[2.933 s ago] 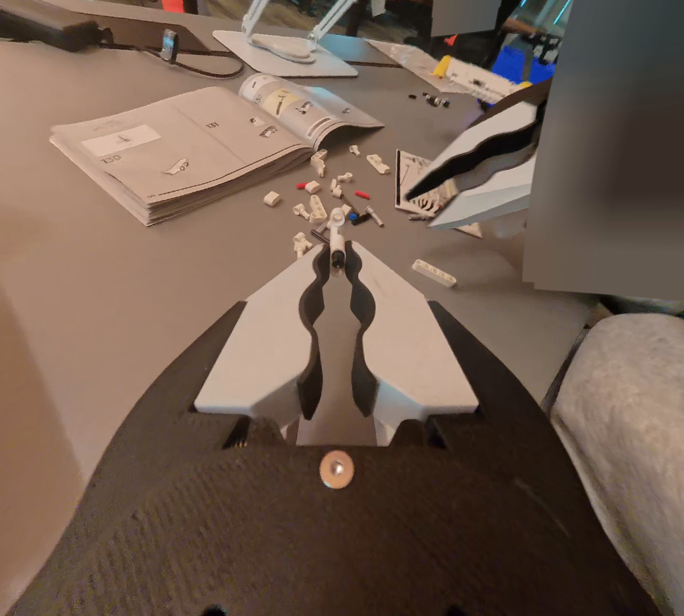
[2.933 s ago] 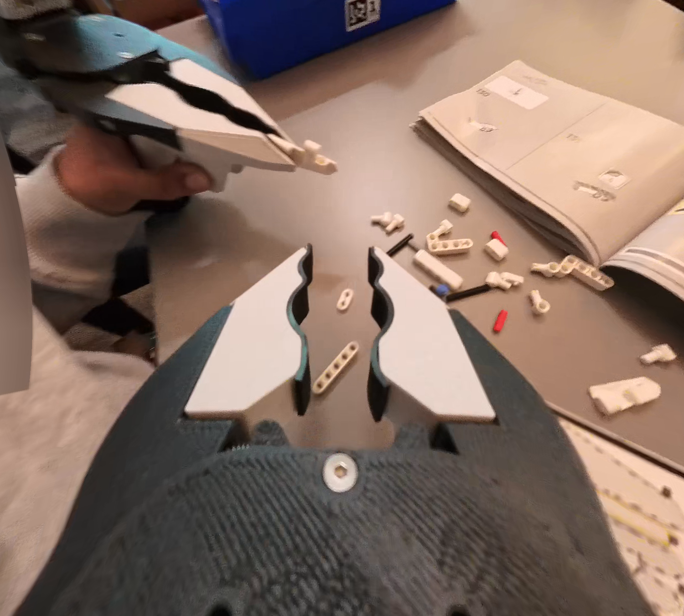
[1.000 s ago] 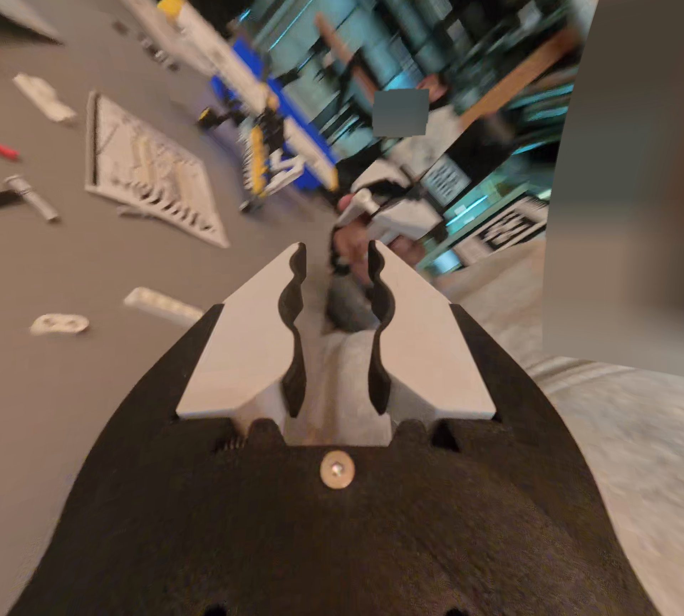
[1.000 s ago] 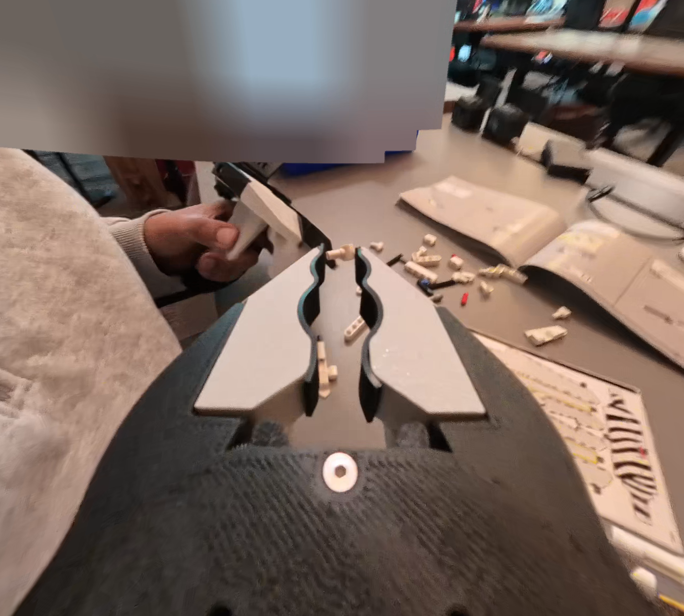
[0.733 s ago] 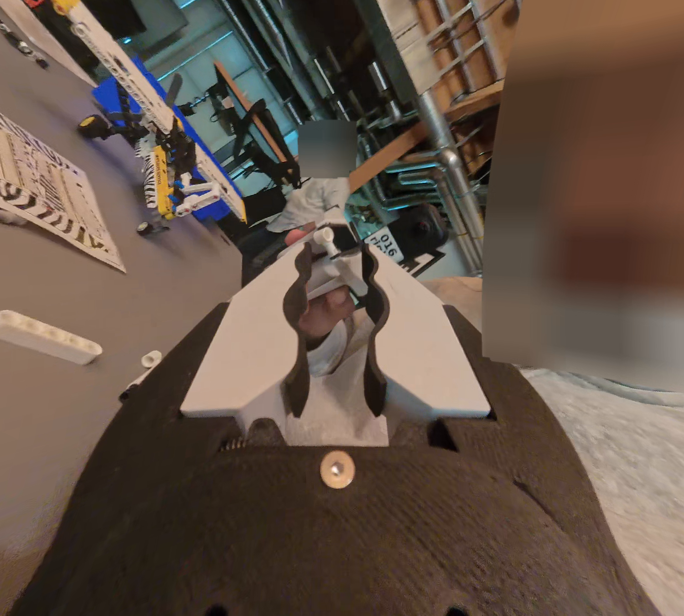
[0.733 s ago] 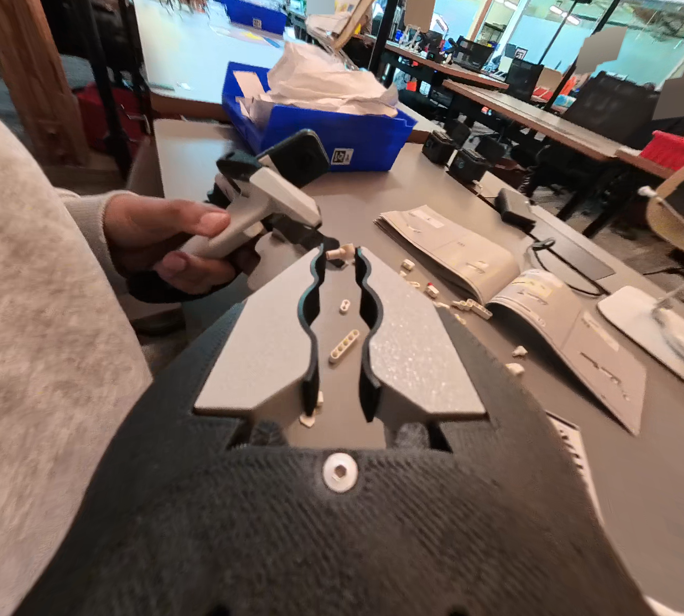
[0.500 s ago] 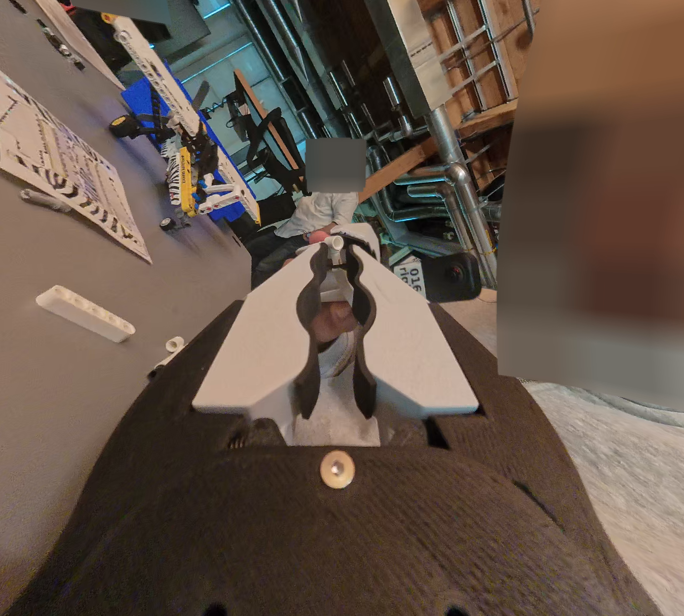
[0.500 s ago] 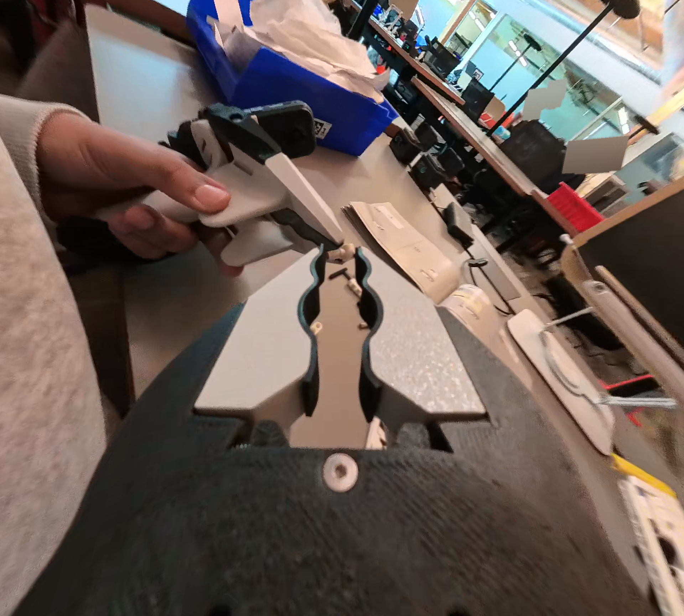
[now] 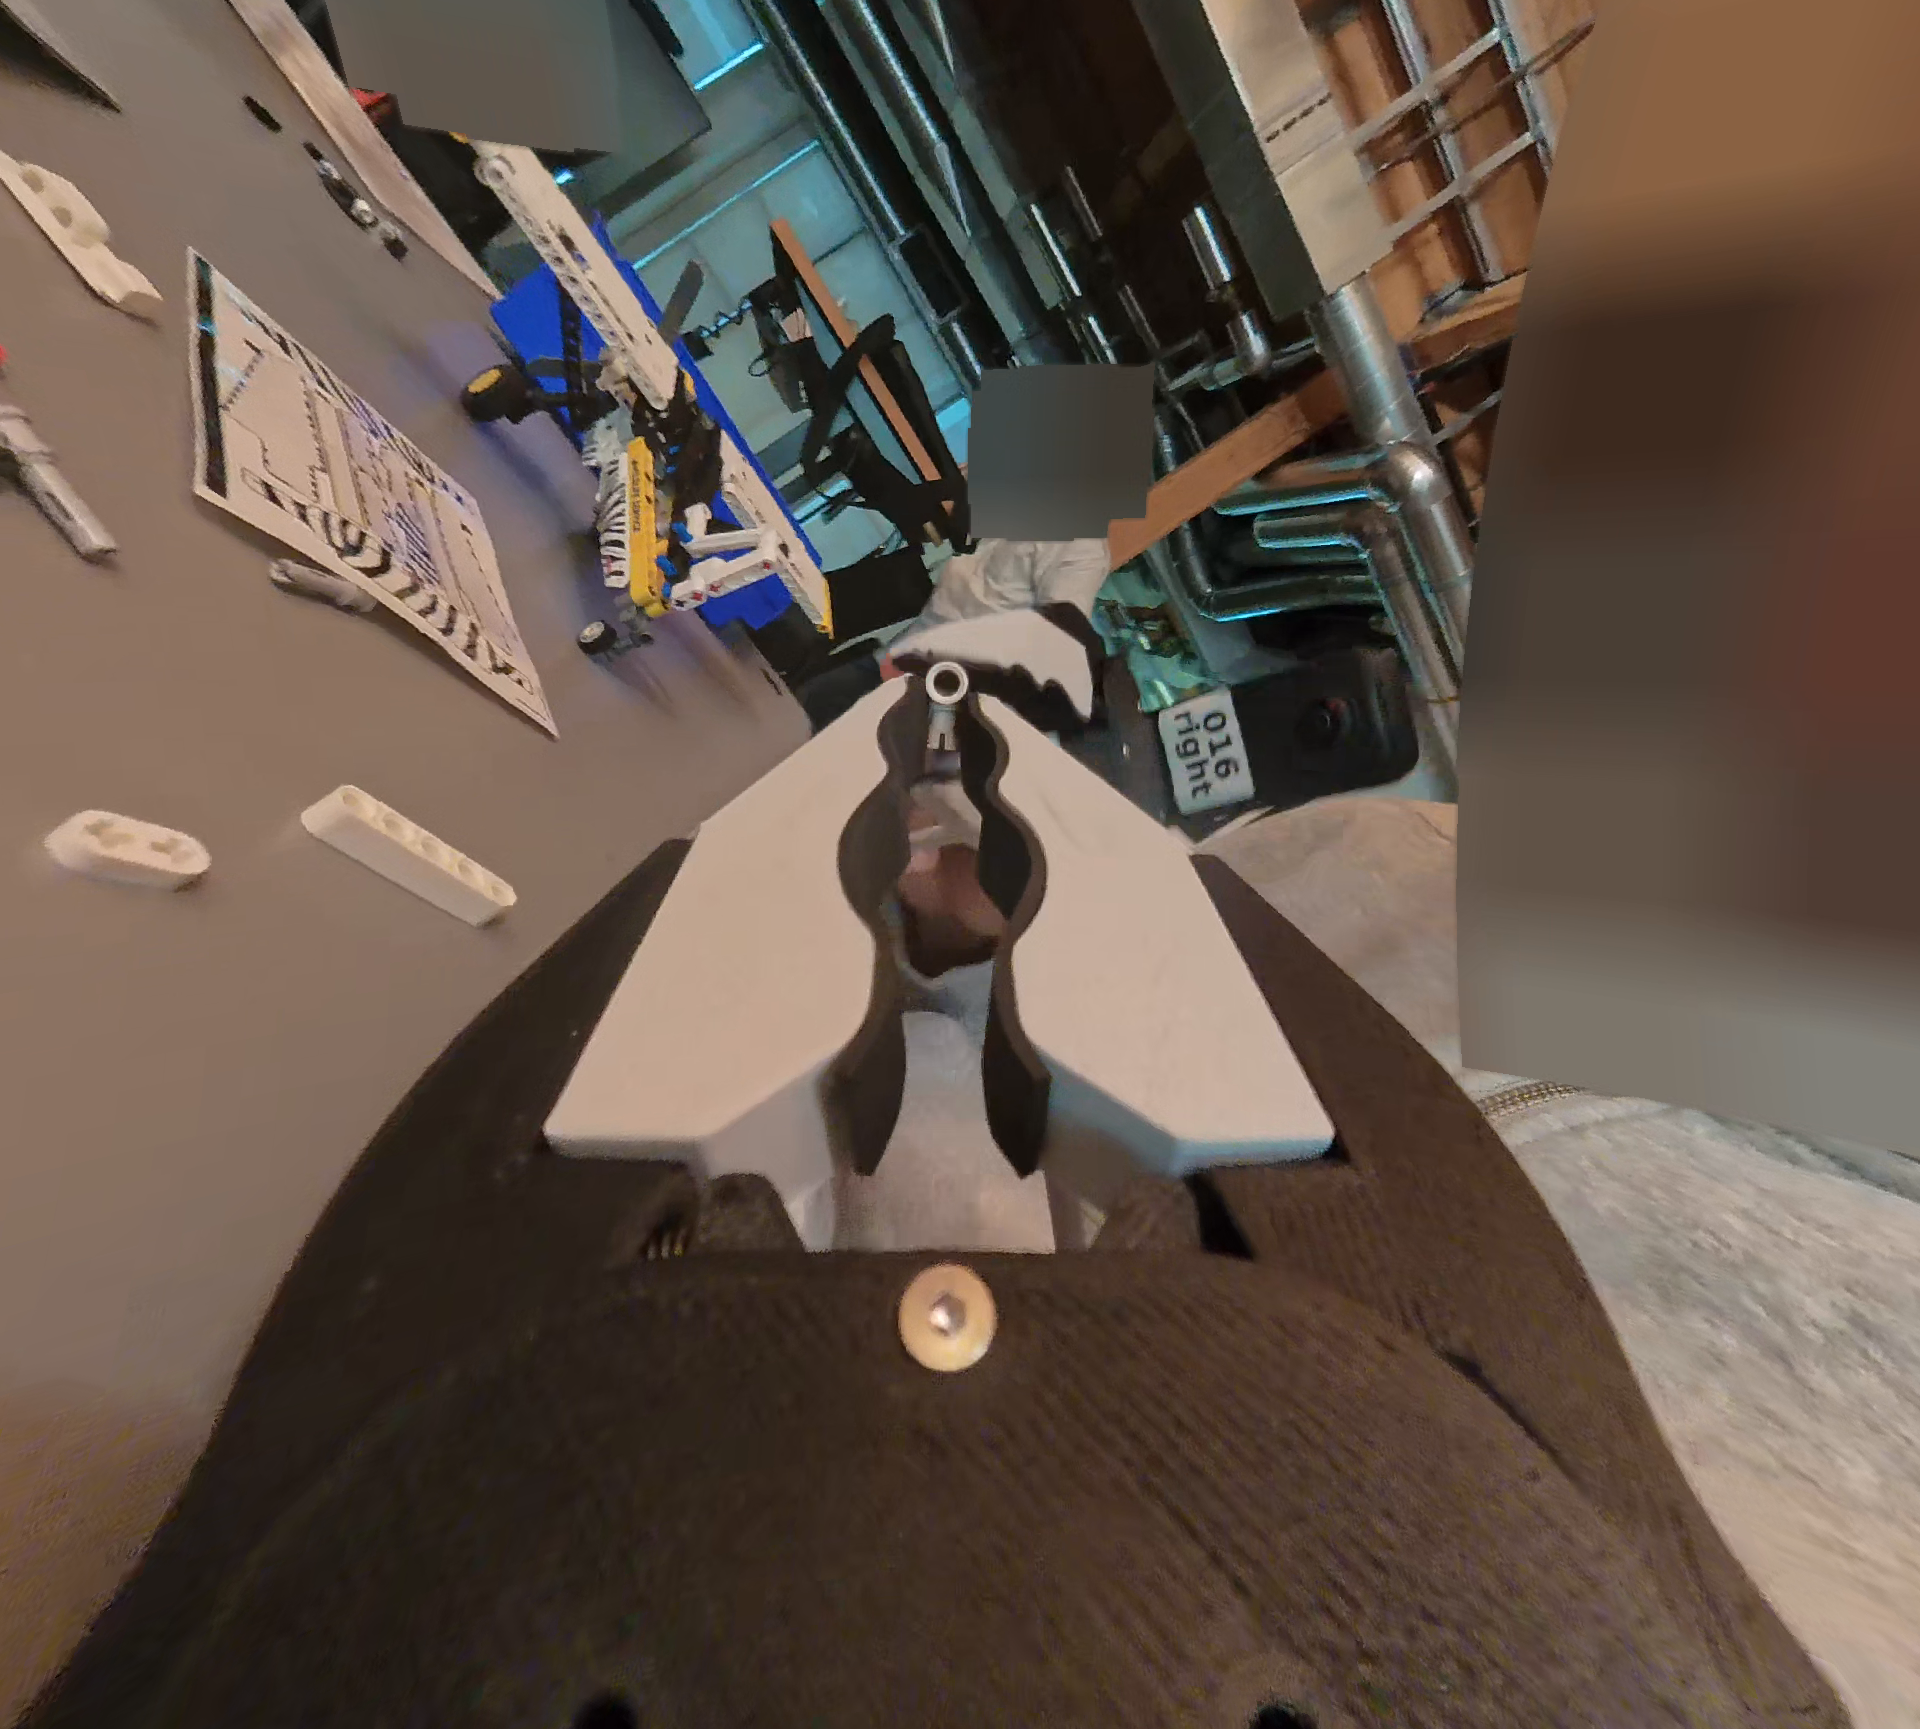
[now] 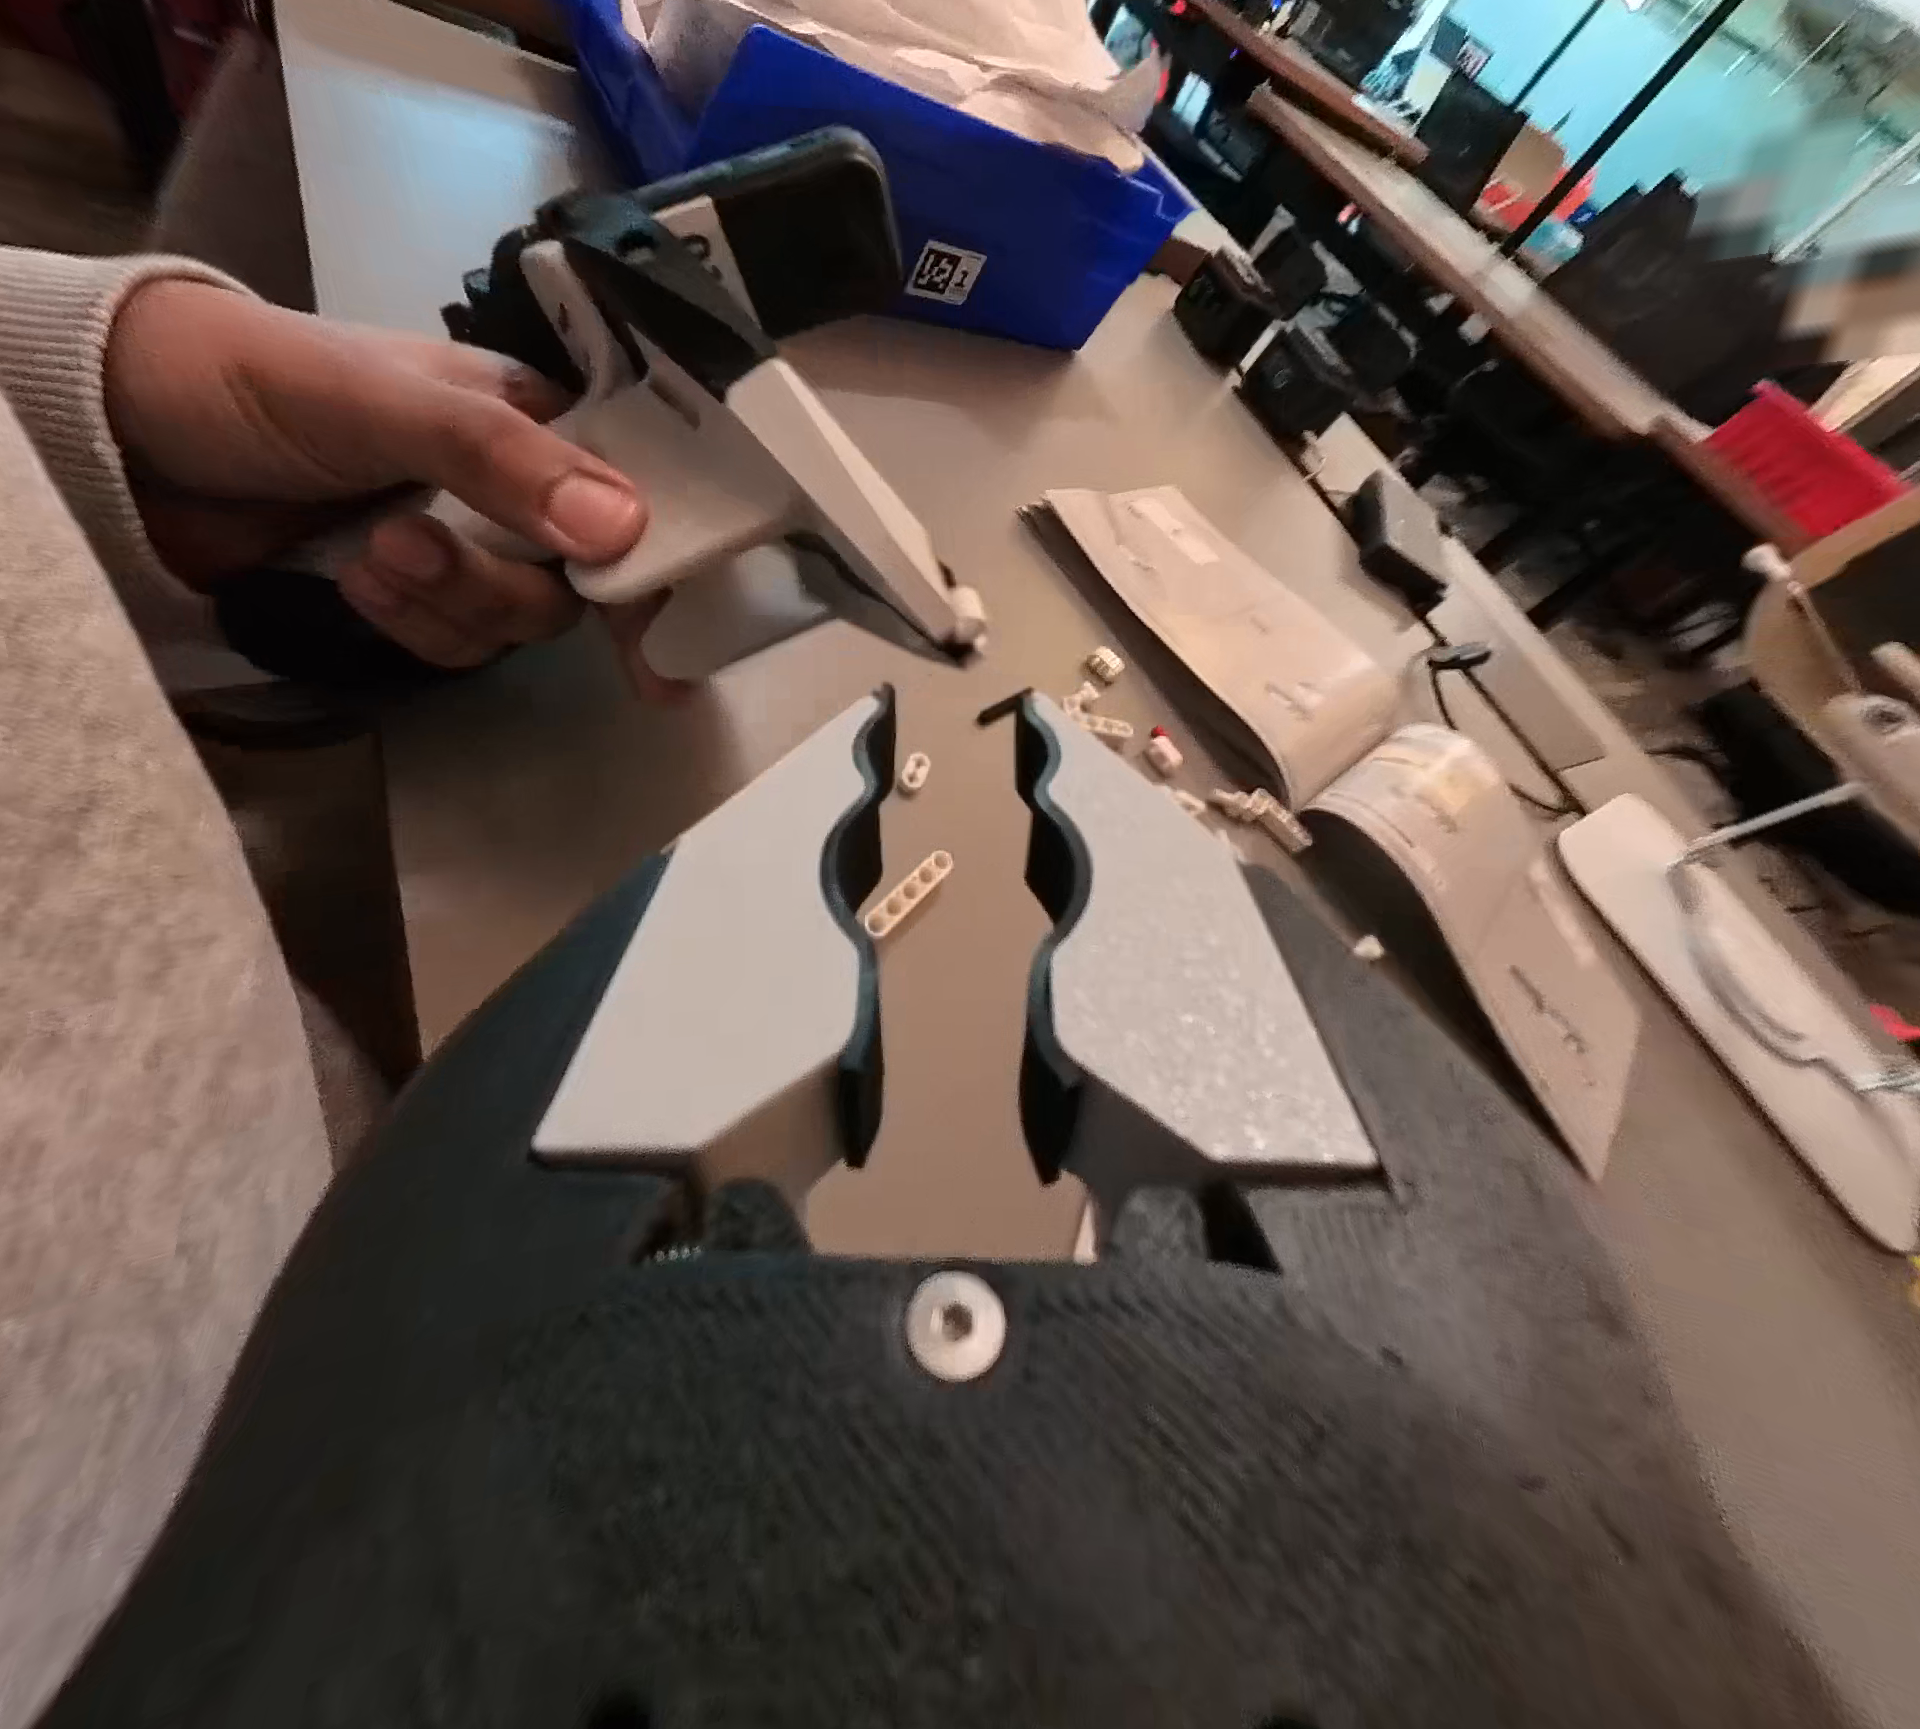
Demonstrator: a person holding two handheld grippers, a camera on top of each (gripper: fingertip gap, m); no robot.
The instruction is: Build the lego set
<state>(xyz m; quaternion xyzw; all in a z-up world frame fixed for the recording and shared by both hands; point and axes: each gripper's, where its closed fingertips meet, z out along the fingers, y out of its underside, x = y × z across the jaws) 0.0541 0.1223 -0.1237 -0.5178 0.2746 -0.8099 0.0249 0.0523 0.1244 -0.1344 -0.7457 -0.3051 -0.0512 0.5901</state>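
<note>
My left gripper [image 9: 943, 723] is shut on a small white lego connector [image 9: 945, 684] that sticks out of its tips, held in the air off the table edge. In the right wrist view a hand holds this left gripper [image 10: 940, 630] with the white connector [image 10: 971, 614] at its tip. My right gripper [image 10: 956, 708] is open and empty, its tips just below and apart from the connector. A white beam [image 10: 909, 890] and a short white link [image 10: 914, 770] lie on the grey table [image 10: 488, 806] between the right fingers. Loose white parts [image 10: 1101, 718] lie farther off.
An open instruction book [image 10: 1299, 692] lies right of the parts. A blue bin [image 10: 935, 225] with crumpled paper stands at the back. In the left wrist view a sticker sheet [image 9: 343, 484], a part-built yellow, white and black model [image 9: 665, 505] and a white beam [image 9: 405, 853] are on the table. Both grippers' tips are close together, under 4 cm apart.
The left jaws closed onto the white connector that sat at the right gripper's tips. The right jaws then opened, let it go and drew back a little.
</note>
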